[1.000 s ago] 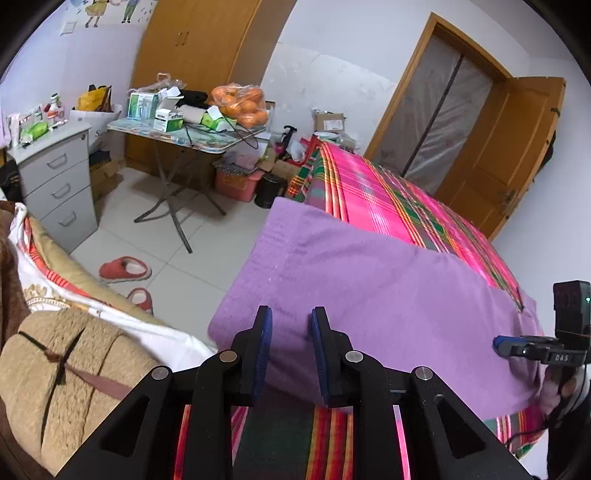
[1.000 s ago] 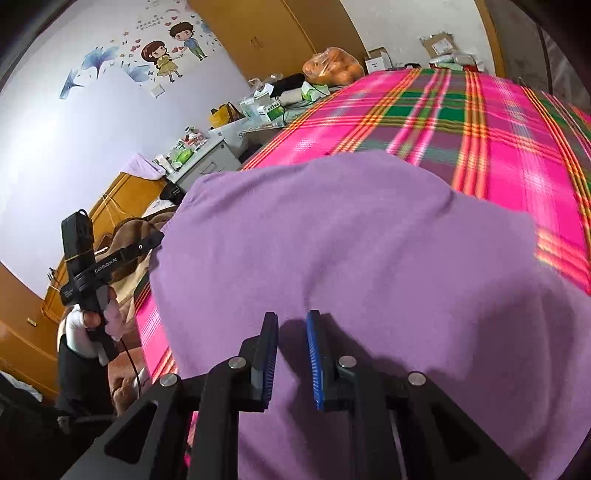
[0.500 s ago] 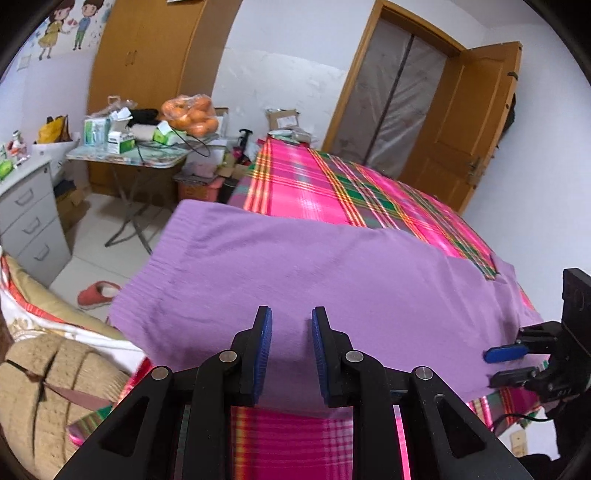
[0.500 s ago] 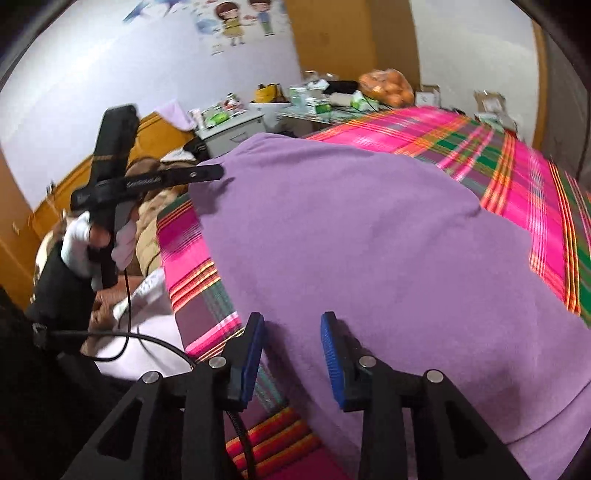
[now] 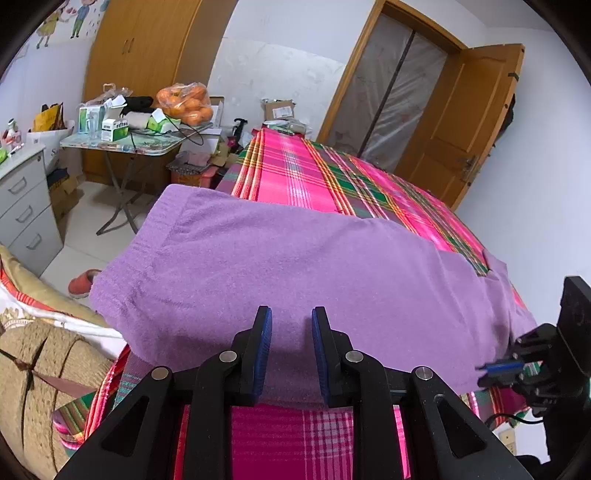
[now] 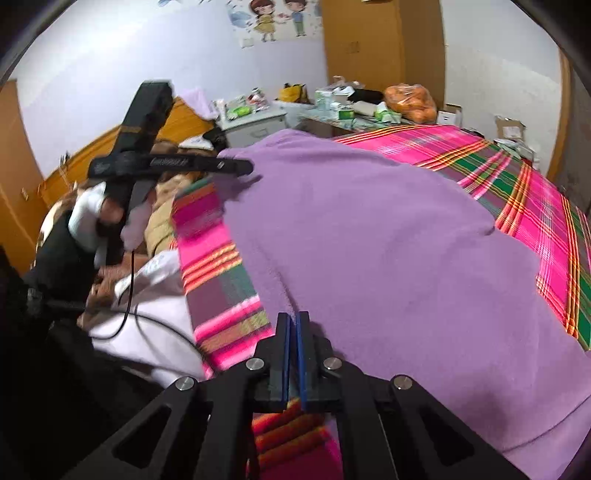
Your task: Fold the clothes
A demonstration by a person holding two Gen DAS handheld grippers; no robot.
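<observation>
Even, soft indoor light; no glare. Fisheye bends my views' edges, corners black. Motion blur around my left gripper point(image 6: 236, 166).

A plain purple garment point(image 5: 295, 266) lies across my bed's cover point(image 5: 332, 177), a plaid of hot pink crossed by green, orange and yellow stripes. My grippers are black with blue pads point(image 5: 263, 354). Beyond, a bag of orange fruit point(image 5: 186, 103) tops a cluttered surface point(image 5: 147, 142), beside grey drawers point(image 5: 22, 214), honey-brown wooden doors point(image 5: 465, 122) and pale lilac walls point(image 6: 110, 55) with cartoon stickers point(image 6: 275, 18).
</observation>
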